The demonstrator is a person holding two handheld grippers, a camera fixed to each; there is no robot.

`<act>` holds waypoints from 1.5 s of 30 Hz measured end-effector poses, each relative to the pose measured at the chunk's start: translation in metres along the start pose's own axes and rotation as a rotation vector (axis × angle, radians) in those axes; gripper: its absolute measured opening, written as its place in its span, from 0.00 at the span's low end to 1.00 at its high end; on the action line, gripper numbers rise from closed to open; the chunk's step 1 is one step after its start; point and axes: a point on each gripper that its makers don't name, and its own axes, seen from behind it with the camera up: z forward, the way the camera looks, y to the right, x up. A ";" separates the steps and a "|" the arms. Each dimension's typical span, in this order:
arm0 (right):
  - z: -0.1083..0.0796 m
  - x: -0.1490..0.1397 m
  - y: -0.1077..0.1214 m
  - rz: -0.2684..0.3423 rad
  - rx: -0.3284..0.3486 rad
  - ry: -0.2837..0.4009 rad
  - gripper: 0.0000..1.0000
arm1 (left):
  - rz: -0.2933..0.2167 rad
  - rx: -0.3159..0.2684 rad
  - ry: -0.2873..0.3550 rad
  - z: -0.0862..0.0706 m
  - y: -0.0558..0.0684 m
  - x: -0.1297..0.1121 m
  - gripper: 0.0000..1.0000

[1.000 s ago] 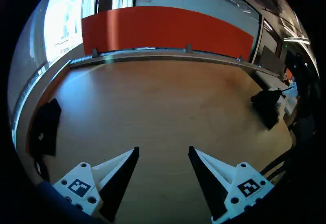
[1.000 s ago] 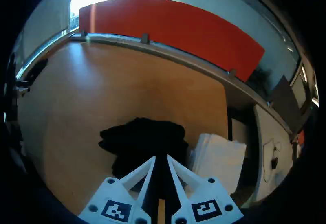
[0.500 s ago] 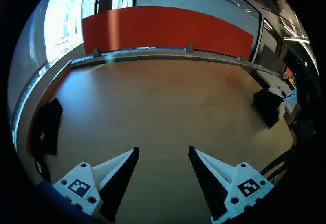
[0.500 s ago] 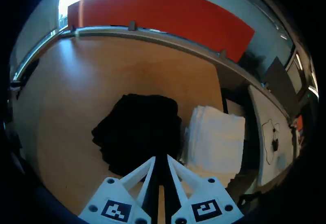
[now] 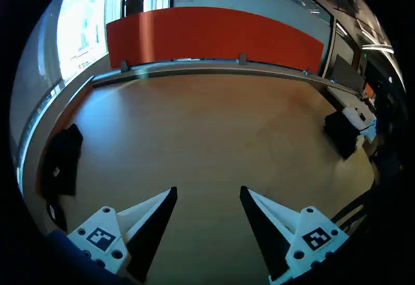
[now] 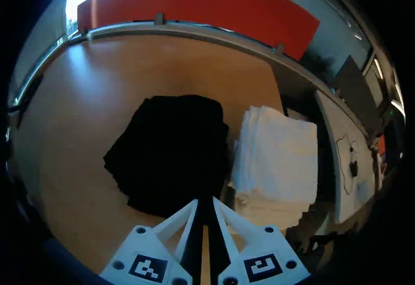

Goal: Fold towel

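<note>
In the right gripper view a black folded towel (image 6: 168,150) lies flat on the wooden table (image 6: 93,103), with a stack of white towels (image 6: 275,153) touching its right side. My right gripper (image 6: 205,202) is shut, its tips over the black towel's near edge; I cannot tell if they pinch cloth. My left gripper (image 5: 207,189) is open above bare wood (image 5: 207,129), nothing between its fingers. The same black towel (image 5: 342,129) sits far right in the left gripper view, the white stack (image 5: 359,115) just behind it.
An orange divider (image 5: 212,33) on a grey rail closes the table's far edge. A dark cloth (image 5: 62,160) lies at the left edge in the left gripper view. Right of the white stack are a white desk and a cable (image 6: 350,160).
The right gripper view has risen and tilted down: the black towel went from a bunched heap to lying flat and now sits higher in frame. The left gripper has hardly moved.
</note>
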 end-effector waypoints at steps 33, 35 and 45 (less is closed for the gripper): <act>0.029 -0.032 0.005 0.061 -0.030 -0.043 0.09 | 0.020 0.006 -0.008 -0.002 0.003 -0.001 0.89; 0.027 -0.032 0.006 0.062 -0.035 -0.040 0.14 | 0.018 0.009 -0.007 -0.002 0.002 -0.001 0.90; 0.010 -0.030 0.006 0.087 -0.057 0.013 0.49 | 0.010 0.009 0.001 -0.003 -0.002 0.002 0.89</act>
